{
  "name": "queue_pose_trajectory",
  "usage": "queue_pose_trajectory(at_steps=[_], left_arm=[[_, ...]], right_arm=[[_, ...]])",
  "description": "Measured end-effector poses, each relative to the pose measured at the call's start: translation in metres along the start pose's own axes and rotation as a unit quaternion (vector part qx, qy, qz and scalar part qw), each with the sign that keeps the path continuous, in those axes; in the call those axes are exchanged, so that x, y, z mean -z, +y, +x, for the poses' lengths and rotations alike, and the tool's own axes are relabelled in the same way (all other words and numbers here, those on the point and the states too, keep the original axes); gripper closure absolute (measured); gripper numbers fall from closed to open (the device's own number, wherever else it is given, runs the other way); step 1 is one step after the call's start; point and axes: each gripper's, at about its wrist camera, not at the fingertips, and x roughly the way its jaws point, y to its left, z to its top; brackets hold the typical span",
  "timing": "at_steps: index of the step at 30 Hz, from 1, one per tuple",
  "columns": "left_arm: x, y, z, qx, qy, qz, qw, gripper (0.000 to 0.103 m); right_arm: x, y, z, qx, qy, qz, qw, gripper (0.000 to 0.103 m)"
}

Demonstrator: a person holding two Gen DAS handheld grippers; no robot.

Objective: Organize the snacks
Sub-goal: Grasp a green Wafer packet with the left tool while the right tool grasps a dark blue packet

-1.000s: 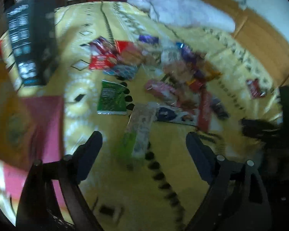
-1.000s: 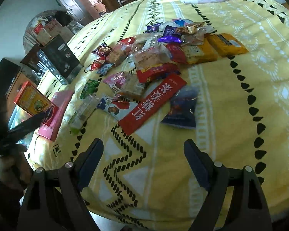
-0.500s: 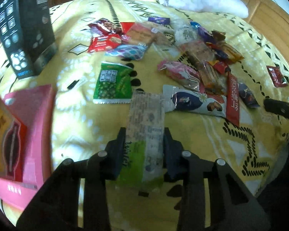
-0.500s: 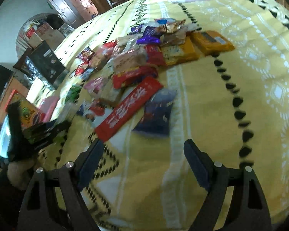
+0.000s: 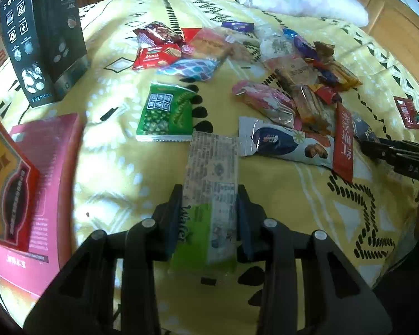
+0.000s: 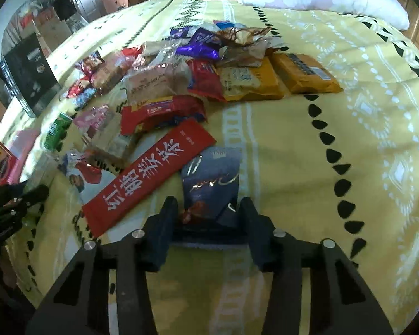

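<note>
The left gripper (image 5: 209,209) is clamping its jaws on the near end of a long wafer packet (image 5: 211,178), green at the bottom and pale with print higher up, which is lying lengthwise on the yellow patterned bedspread (image 5: 279,192). Just beyond the packet's far end a green snack bag (image 5: 164,113) is sitting flat, and to its right a white and blue nut packet (image 5: 285,145) is stretching towards a red tea sachet (image 5: 345,142). Over on the right, the right gripper (image 6: 208,217) is closing its jaws around a dark blue chocolate pouch (image 6: 212,181), the pouch sitting between the pads, with its near edge crumpling a little against them. The red tea sachet (image 6: 150,176) is lying diagonally, just touching the pouch's left side. Behind them the main heap of snacks is spreading across the bed, two orange packets (image 6: 276,79) resting side by side at its right edge. A black box (image 5: 42,36) is standing upright at the far left, a pink box (image 5: 50,184) nearer.
</note>
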Motion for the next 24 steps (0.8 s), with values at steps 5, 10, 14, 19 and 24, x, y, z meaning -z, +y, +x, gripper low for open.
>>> queue_pose_trajectory(at_steps=[5,10,14,19,24], left_arm=[[0.0,0.001,-0.001,0.0,0.001,-0.001,1.0,0.066],[0.0,0.001,-0.001,0.0,0.001,-0.001,1.0,0.066],[0.0,0.0,-0.001,-0.001,0.001,0.0,1.0,0.066],[0.001,-0.004,0.001,-0.021,-0.001,0.019,0.9996,0.054],[0.009,-0.011,0.032,-0.096,-0.005,-0.023,0.9951,0.0]], right_arm=[[0.006,0.004,-0.009,-0.008,-0.005,-0.006,1.0,0.059],[0.009,0.003,-0.011,-0.013,-0.003,-0.004,1.0,0.06],[0.008,0.003,-0.01,-0.015,-0.002,-0.003,1.0,0.06],[0.008,0.005,-0.007,-0.008,0.003,-0.013,1.0,0.06],[0.014,0.002,-0.026,0.024,-0.058,-0.007,0.998,0.013]])
